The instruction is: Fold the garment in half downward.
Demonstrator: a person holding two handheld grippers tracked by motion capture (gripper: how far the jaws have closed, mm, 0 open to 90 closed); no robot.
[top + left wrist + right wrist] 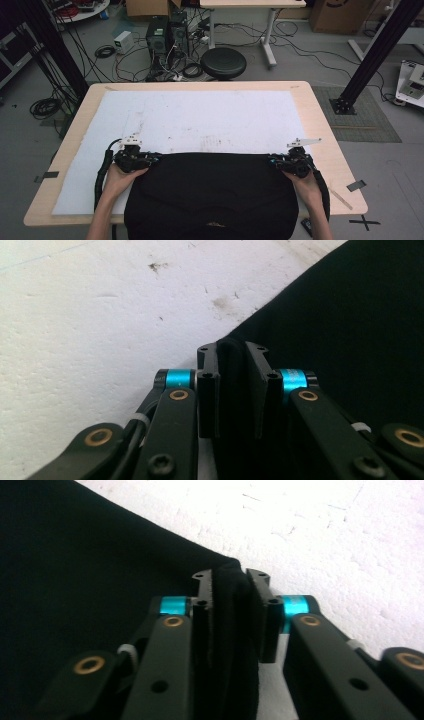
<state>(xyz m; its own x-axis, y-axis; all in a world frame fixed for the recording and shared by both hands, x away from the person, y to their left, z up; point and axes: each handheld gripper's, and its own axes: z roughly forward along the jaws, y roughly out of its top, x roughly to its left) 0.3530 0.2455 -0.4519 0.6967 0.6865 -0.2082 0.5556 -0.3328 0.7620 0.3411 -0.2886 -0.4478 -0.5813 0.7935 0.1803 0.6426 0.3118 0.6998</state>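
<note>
Each hand-held gripper, left (150,159) and right (274,160), is clamped on a far corner of the black garment (210,195); lift both corners evenly, keeping the edge between them taut above the bench (320,125).

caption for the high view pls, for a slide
Both tongs, left and right, pinch the far corners of a black cloth garment on a white foam sheet.

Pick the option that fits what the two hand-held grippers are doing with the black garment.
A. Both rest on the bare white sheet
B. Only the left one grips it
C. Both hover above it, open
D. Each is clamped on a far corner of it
D: the left hand-held gripper and the right hand-held gripper each pinch a fold of the black garment between their pads, at its far corners on the white sheet.
</note>
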